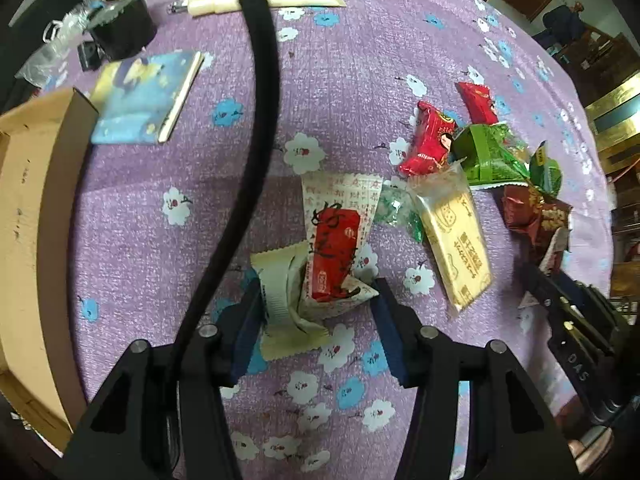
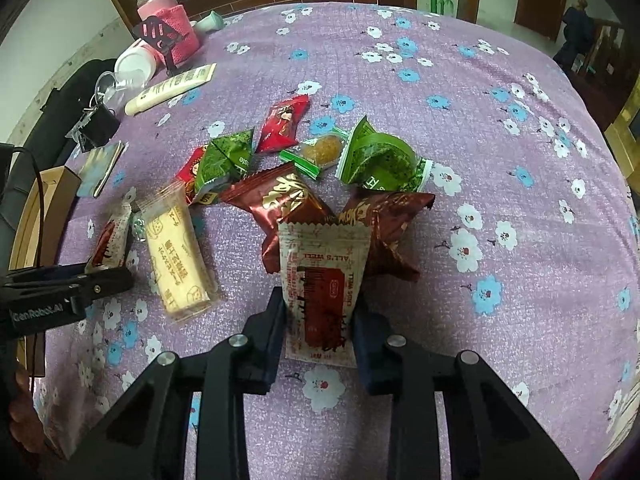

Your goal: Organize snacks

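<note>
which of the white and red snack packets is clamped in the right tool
The white-and-red packet in front of the two dark red packets; the right tool pinches its sides. The other lies beside the yellow wafer.

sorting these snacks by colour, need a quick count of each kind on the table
white packets with red label: 2
plain cream packet: 1
red packets: 2
green packets: 2
dark red packets: 2
yellow biscuit packet: 1
clear sweets with green ends: 2
total: 12
</note>
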